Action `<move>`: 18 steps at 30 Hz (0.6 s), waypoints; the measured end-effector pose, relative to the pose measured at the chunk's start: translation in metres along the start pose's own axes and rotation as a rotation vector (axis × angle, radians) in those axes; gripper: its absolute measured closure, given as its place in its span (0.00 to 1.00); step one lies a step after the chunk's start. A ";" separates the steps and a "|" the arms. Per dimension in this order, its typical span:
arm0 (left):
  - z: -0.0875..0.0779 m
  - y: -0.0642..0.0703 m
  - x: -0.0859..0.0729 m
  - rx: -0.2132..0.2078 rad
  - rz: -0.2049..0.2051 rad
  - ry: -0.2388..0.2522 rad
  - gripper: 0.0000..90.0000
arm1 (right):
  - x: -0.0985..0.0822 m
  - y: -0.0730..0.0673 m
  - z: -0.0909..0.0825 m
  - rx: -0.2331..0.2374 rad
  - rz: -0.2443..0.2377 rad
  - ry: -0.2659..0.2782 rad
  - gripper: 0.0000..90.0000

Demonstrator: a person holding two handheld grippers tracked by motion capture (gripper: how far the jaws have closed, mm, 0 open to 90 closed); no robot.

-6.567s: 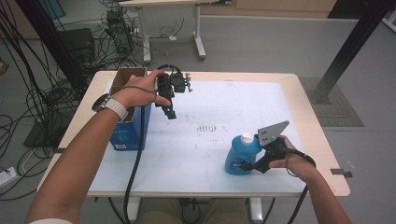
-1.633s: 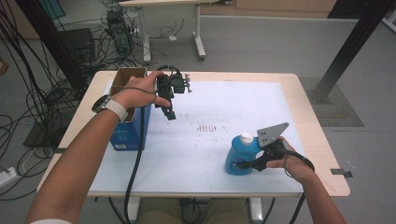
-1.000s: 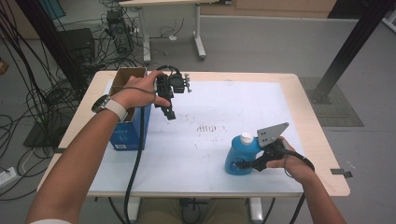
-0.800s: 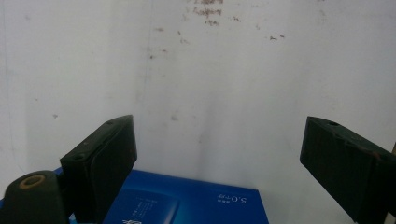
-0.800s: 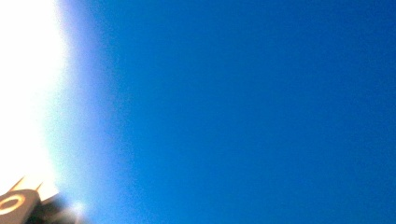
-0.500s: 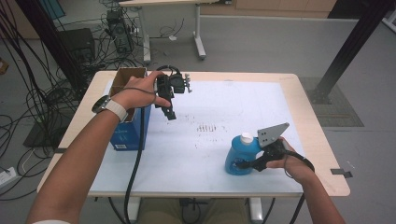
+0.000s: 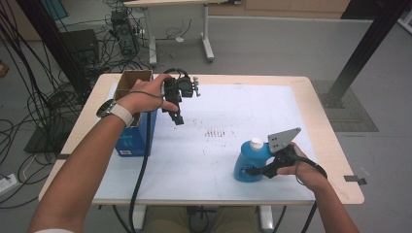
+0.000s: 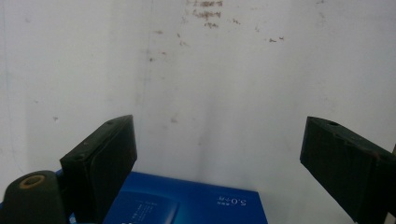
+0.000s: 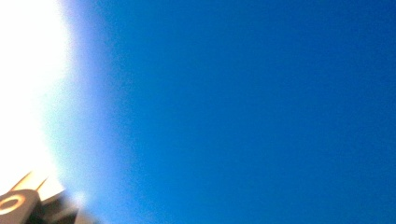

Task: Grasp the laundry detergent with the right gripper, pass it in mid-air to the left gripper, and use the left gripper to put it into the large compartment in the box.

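A blue bottle (image 7: 250,162) with a white cap stands upright near the table's front right. My right gripper (image 7: 255,171) is shut on its lower body from the right side. In the right gripper view the blue bottle (image 9: 243,107) is pressed close against the camera. My left gripper (image 7: 177,119) hangs above the table's back left, open, jaws pointing down with nothing between them. In the left gripper view the left gripper (image 8: 219,158) has its jaws wide apart over the white table surface, and the blue box (image 8: 187,205) lies just below them.
A blue box (image 7: 136,131) with an open cardboard top stands at the table's left edge, beside my left hand. The white table top (image 7: 233,107) carries small dark marks in the middle. Cables and a desk fill the floor behind.
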State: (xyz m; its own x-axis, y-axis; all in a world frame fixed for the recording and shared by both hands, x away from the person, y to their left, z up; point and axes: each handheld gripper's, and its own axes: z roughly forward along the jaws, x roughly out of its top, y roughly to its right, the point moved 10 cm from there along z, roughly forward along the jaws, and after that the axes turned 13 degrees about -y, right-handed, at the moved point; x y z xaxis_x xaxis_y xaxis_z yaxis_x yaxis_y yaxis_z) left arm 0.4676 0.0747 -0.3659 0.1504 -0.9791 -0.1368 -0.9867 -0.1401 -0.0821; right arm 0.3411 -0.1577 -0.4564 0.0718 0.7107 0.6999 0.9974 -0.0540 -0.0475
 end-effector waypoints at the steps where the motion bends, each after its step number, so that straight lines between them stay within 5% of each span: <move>1: 0.000 0.000 0.000 -0.001 0.000 0.000 0.12 | 0.000 0.000 0.000 0.000 0.000 0.000 0.47; 18: 0.000 0.000 -0.001 0.002 0.002 -0.002 0.12 | 0.000 0.000 0.000 0.000 0.001 0.002 0.47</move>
State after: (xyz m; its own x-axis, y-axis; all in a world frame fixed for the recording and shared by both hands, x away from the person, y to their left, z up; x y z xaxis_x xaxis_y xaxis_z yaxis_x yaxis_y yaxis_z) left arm 0.4679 0.0754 -0.3656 0.1487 -0.9790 -0.1392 -0.9869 -0.1380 -0.0835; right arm 0.3411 -0.1579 -0.4565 0.0730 0.7089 0.7016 0.9973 -0.0550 -0.0482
